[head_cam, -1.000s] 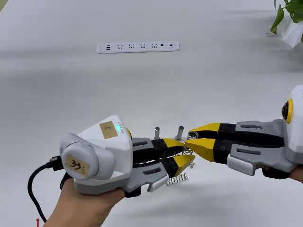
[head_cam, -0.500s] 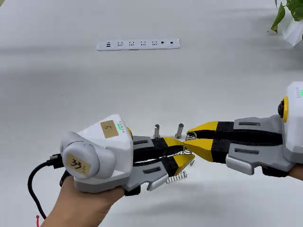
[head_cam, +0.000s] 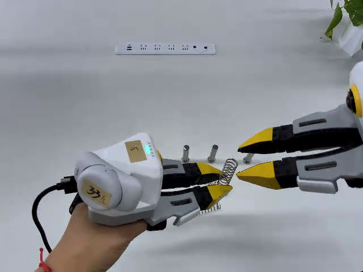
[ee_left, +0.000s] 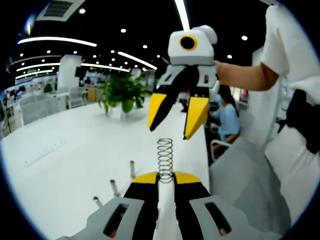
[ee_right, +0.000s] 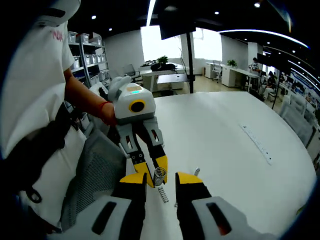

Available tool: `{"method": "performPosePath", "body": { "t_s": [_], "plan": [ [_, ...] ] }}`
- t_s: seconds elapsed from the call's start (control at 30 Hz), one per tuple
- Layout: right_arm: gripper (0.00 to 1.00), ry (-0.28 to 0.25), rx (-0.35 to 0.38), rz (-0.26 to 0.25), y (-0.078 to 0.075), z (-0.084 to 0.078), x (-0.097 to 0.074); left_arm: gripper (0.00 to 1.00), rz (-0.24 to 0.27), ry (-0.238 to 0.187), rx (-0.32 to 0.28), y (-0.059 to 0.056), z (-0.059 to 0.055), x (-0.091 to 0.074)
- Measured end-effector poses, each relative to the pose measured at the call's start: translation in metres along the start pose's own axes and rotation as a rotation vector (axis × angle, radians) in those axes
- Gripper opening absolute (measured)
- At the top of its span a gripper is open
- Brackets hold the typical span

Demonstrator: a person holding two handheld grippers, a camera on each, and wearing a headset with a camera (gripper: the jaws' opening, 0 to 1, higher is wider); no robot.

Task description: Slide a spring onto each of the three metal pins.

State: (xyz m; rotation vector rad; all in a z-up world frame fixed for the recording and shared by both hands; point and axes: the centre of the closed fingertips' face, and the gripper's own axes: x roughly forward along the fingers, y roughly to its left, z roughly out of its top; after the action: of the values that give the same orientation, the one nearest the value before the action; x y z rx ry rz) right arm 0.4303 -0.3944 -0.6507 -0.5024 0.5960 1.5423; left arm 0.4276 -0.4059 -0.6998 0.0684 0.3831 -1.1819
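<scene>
My left gripper (head_cam: 220, 182) is low at the left, shut on the bottom end of a small steel spring (head_cam: 228, 170) that sticks up and out past its yellow tips. In the left gripper view the spring (ee_left: 165, 157) stands upright from my left gripper (ee_left: 160, 178). My right gripper (head_cam: 244, 163) comes in from the right, open, its tips just right of the spring and apart from it. In its own view the right gripper (ee_right: 161, 179) stands open before the spring (ee_right: 159, 175). Three metal pins (head_cam: 212, 153) stand bare on the table behind. A second spring (head_cam: 211, 208) lies under the left gripper.
A white power strip (head_cam: 165, 49) lies far back on the white table (head_cam: 85, 102). A potted plant (head_cam: 343, 17) sits at the back right corner. A black cable (head_cam: 45, 207) trails from the left gripper.
The right gripper has opened, let go of the spring and drawn back up and to the right. The left gripper keeps the spring, now clear of the pins.
</scene>
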Motion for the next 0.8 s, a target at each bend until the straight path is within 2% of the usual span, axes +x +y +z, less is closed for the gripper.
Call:
{"method": "performPosePath", "body": {
  "t_s": [0.07,0.27,0.4,0.67,0.8],
  "plan": [
    [0.25,0.068,-0.078,0.051,0.003,0.001,0.003,0.10,-0.007,0.003,0.012,-0.001,0.000,0.001],
    [0.25,0.241,-0.219,0.183,0.012,-0.002,0.013,0.10,-0.017,0.011,0.037,-0.003,0.000,0.003],
    [0.24,0.360,-0.314,0.240,0.010,-0.015,0.016,0.10,-0.022,0.013,0.047,-0.004,-0.001,0.004],
    [0.19,0.446,-0.373,0.298,0.012,-0.022,0.024,0.10,-0.029,0.011,0.045,-0.004,-0.002,0.006],
    [0.18,0.467,-0.383,0.314,0.011,-0.026,0.024,0.10,-0.035,0.006,0.050,-0.006,-0.001,0.008]
  ]
}}
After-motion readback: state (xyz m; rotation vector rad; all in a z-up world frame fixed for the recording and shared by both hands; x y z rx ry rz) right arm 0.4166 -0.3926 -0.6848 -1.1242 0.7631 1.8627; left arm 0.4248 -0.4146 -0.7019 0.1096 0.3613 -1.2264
